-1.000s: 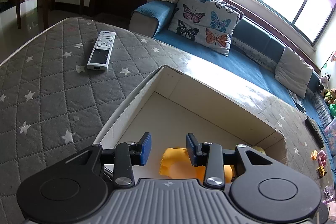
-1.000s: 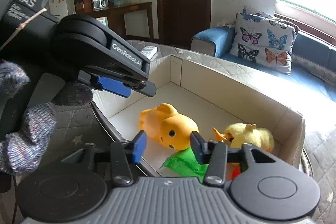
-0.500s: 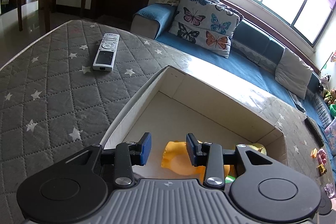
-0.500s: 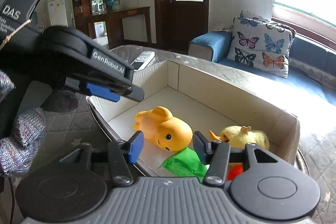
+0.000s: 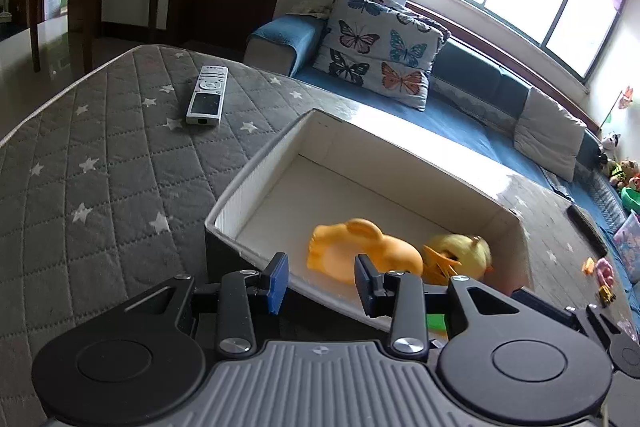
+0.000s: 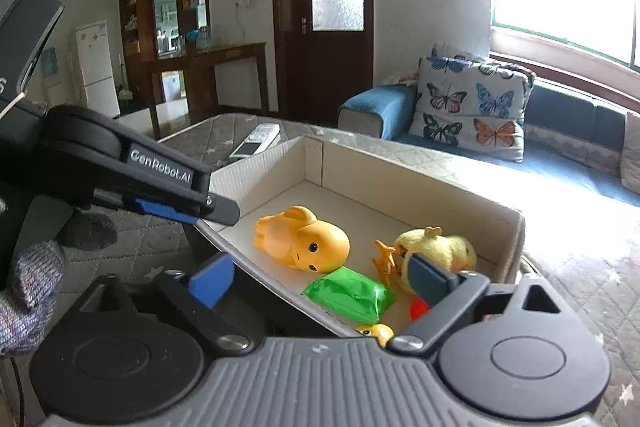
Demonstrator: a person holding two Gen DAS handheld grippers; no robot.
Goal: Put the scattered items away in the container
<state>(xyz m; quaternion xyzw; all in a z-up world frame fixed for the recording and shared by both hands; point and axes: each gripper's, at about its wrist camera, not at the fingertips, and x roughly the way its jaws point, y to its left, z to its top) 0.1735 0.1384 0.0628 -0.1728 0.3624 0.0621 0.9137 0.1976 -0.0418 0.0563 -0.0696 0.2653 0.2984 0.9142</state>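
The right claw (image 6: 320, 281) had just been opening, and its blue pads now stood wide apart with nothing between them, where a second before they were close together. Both claws had pulled back a little, so more of the box (image 6: 448, 193) showed than before. The green packet (image 6: 350, 294), which was half hidden behind the right claw earlier, lay in plain sight on the box floor, just past the claw's tips. The orange toy (image 6: 308, 245) lay on its side beside the packet, and the fluffy yellow duck (image 6: 438, 247) sat next to it, partly behind the right pad. The left claw (image 5: 321, 281) was half open and empty, same as before, hanging over the near edge of the box. The remote (image 5: 207, 94) lay on the grey star quilt (image 5: 100, 163), well away from the box.
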